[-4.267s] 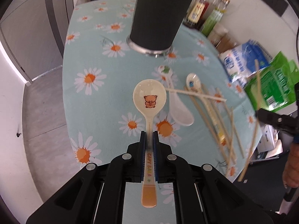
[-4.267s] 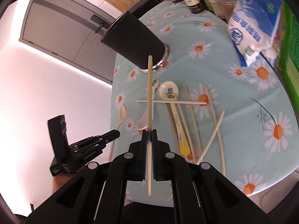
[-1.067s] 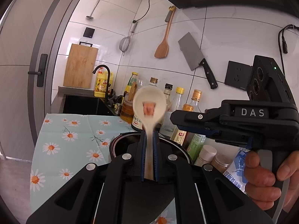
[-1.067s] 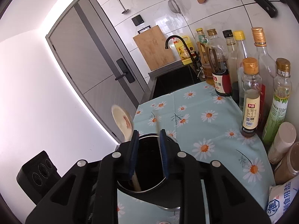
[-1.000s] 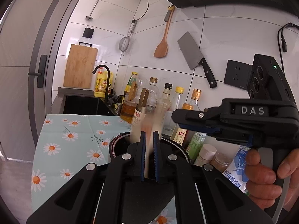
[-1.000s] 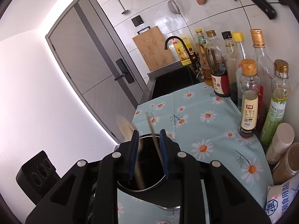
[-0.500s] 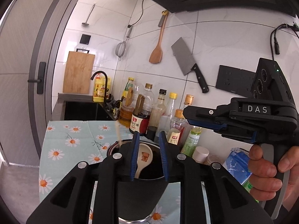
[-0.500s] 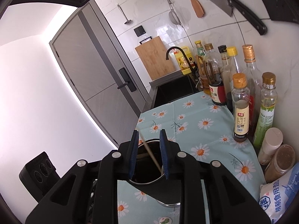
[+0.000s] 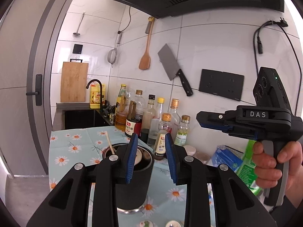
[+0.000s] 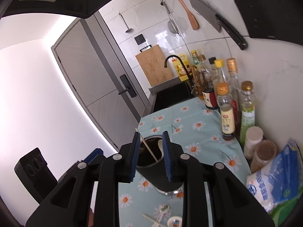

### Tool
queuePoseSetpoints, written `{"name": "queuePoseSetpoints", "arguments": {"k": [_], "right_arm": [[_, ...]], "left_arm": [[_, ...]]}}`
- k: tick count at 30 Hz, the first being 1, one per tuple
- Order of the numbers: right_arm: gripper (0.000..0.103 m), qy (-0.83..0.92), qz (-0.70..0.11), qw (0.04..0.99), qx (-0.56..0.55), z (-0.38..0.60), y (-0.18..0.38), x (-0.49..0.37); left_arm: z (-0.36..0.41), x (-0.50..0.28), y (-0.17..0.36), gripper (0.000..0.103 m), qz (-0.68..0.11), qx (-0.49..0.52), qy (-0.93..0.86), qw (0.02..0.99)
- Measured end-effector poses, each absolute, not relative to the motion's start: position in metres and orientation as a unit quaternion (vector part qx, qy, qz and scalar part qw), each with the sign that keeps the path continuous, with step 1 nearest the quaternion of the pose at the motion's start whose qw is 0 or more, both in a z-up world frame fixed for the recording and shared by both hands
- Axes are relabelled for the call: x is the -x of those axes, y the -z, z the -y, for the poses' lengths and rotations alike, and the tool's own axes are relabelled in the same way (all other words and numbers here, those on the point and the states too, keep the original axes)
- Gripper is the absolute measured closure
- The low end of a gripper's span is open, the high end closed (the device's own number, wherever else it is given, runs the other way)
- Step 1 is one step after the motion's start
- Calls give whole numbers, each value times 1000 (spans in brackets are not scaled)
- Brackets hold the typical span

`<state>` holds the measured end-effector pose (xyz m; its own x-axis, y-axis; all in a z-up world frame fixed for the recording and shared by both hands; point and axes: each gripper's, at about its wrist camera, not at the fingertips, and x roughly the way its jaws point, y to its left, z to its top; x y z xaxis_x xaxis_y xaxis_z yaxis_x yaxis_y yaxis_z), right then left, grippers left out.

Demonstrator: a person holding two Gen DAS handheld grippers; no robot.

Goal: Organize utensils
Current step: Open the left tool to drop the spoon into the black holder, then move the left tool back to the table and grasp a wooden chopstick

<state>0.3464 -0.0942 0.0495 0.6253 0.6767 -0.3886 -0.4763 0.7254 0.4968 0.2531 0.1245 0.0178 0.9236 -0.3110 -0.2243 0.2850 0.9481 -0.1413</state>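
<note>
The black cup stands on the daisy tablecloth, just ahead of and below both grippers. A cream spoon and a wooden chopstick lean inside it. My left gripper hovers above the cup's near side, its jaws opening with nothing between them. My right gripper hangs over the same cup, jaws also opening and empty; the chopstick and spoon rest in the cup beyond its pads. A hand holds the right gripper at the right.
Sauce and oil bottles line the wall behind the cup, with bags at the right. More spoons and a chopstick lie on the cloth near the front. A sink is at the far end.
The left gripper let the spoon drop into the cup, and the right one's chopstick now leans in it. Both grippers have risen and drawn back, with jaws wider apart.
</note>
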Motion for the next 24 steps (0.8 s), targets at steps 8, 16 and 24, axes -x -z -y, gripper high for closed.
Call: {"name": "queuePoseSetpoints", "arguments": {"k": [8, 16, 24], "right_arm": [[74, -306, -328, 876, -175, 122, -30, -320], [74, -280, -381, 863, -177, 145, 4, -289], [74, -253, -466, 821, -213, 161, 43, -262]], "left_arm": [[-114, -231, -15, 75, -165, 22, 169, 971], [-99, -220, 3, 72, -223, -6, 206, 953], [-91, -213, 23, 63, -265, -36, 228, 936]]}}
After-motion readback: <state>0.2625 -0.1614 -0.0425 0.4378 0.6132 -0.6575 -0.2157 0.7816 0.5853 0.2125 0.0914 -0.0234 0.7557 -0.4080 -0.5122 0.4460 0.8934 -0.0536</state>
